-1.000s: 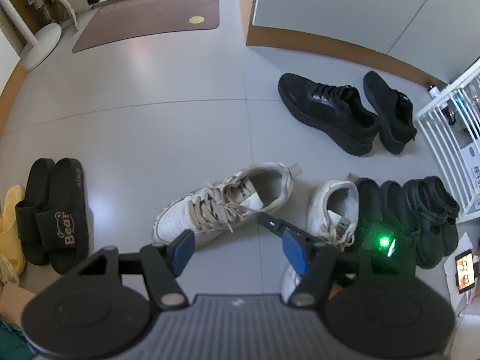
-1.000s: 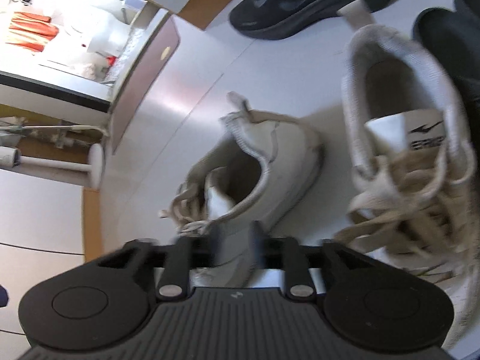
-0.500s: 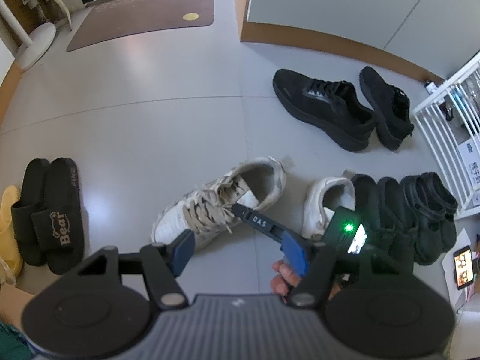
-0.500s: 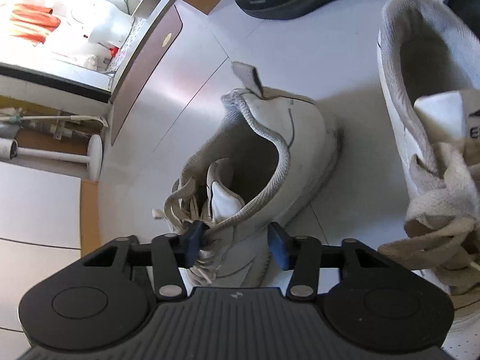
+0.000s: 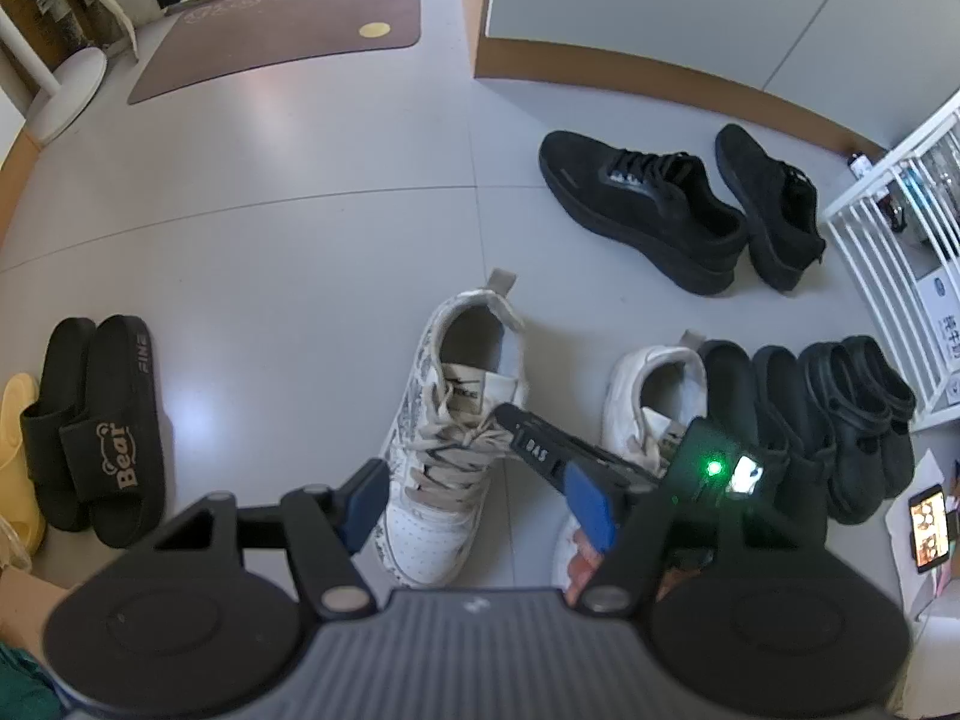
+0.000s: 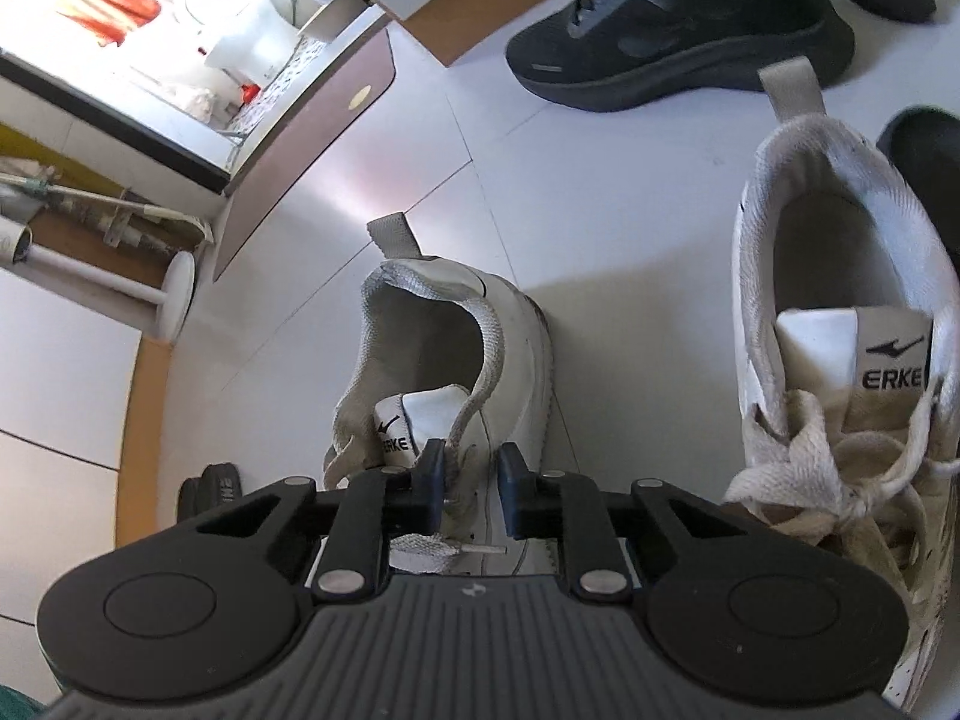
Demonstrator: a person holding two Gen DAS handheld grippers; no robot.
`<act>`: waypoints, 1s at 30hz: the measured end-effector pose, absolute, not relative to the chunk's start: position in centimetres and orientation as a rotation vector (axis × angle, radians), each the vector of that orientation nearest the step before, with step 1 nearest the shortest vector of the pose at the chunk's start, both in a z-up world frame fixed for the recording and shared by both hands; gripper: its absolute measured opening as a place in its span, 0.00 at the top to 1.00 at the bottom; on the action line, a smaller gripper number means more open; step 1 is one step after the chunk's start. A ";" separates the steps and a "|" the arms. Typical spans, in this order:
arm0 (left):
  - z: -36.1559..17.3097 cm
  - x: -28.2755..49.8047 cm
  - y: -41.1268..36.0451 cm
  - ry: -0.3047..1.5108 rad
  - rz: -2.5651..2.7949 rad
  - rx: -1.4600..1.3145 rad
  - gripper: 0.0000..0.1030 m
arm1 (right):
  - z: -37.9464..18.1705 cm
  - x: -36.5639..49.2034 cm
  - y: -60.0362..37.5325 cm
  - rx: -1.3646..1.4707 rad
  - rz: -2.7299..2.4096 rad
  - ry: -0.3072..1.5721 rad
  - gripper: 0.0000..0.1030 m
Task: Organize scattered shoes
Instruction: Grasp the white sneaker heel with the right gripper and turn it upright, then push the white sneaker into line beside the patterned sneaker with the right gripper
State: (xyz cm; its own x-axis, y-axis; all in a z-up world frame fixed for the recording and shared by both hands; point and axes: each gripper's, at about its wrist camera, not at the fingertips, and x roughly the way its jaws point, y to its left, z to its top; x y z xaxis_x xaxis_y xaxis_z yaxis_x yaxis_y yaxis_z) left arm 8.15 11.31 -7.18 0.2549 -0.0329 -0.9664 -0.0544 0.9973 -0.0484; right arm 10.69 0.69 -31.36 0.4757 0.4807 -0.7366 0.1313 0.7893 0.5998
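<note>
You are over a pale tiled floor (image 5: pixel 312 180) in an entryway, a brown mat (image 5: pixel 282 24) at its far edge and a white rack (image 5: pixel 894 240) along the right side. The loose white sneaker (image 5: pixel 447 432) sits mid-floor, heel away from you, with a gap between it and its mate (image 5: pixel 654 402), which stands in the row beside the black clogs (image 5: pixel 852 414). Your right gripper (image 6: pixel 471 480) has just been closing, and its pads now pinch the sneaker's side wall at the collar, just beside the tongue, one pad inside the shoe and one outside. Your left gripper (image 5: pixel 480 498) hangs over the toe with its fingers apart and nothing between them. Expect a light shoe with a soft, padded upper: that collar wall will likely fold and let the toe sag and swing when you lift. The stiffer heel counter or the sole edge would probably hold firmer. The laces (image 5: pixel 444 450) are loose and could snag a pad. The black sneakers (image 5: pixel 660 210) lie askew near the far wall, and the black slides (image 5: pixel 102 420) rest at the left edge.
</note>
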 end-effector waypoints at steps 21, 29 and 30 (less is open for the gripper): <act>-6.9 8.2 9.5 1.310 -0.013 -0.061 0.35 | -29.8 8.0 -3.1 0.494 0.135 1.040 0.84; -7.0 8.0 8.8 1.311 -0.028 -0.050 0.35 | -29.5 7.5 -4.9 0.449 0.129 1.007 0.80; -7.0 8.0 8.8 1.312 -0.028 -0.050 0.35 | -29.3 7.2 -4.6 0.449 0.138 0.992 0.72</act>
State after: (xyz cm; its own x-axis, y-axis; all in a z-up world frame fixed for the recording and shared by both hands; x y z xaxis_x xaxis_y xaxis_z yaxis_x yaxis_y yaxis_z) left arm 7.97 8.85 -7.01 0.2562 -0.0488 -0.9654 -0.0073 0.9986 -0.0524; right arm 7.22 -4.63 -29.30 0.5466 0.3129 -0.7768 0.0894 0.9005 0.4256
